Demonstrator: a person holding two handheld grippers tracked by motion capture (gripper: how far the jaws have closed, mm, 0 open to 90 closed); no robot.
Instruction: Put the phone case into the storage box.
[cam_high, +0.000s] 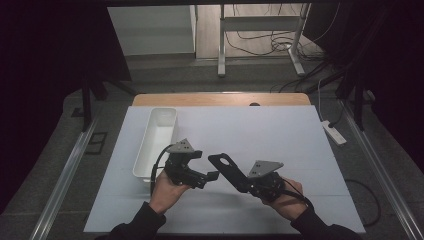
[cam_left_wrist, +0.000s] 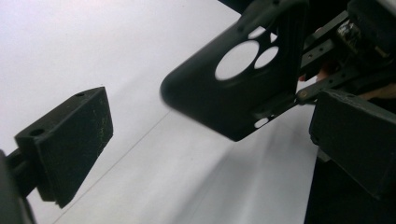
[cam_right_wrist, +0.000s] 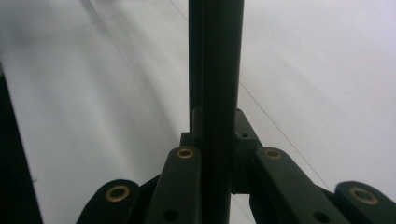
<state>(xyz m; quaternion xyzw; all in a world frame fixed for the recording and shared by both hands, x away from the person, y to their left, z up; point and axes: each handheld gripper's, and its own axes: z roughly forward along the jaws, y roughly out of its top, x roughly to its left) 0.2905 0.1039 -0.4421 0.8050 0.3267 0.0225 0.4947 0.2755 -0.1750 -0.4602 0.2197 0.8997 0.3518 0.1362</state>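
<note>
1. The task's thing is a black phone case (cam_high: 227, 170), a thin flat shell with rounded corners.
2. Near one end the case (cam_left_wrist: 229, 88) has a large round hole with smaller cut-outs beside it; a small hole sits at a lower corner. Its surface is matte and plain.
3. The right gripper (cam_high: 248, 184) holds the case by its near end. The jaws are closed on it, one on each face. The case slants up and to the far left, clear of the table (cam_high: 280, 135).
4. In the right gripper view the case (cam_right_wrist: 216, 93) shows edge-on as a narrow dark bar rising between the jaw links.
5. The left gripper (cam_high: 214, 175) is near the middle of the table, pointing right toward the case. Its jaws are open and hold nothing; the case end with the holes lies just beside the jaw tips, and contact cannot be judged.
6. A white bin (cam_high: 141, 160) stands on the left of the table, just left of the left gripper.
</note>
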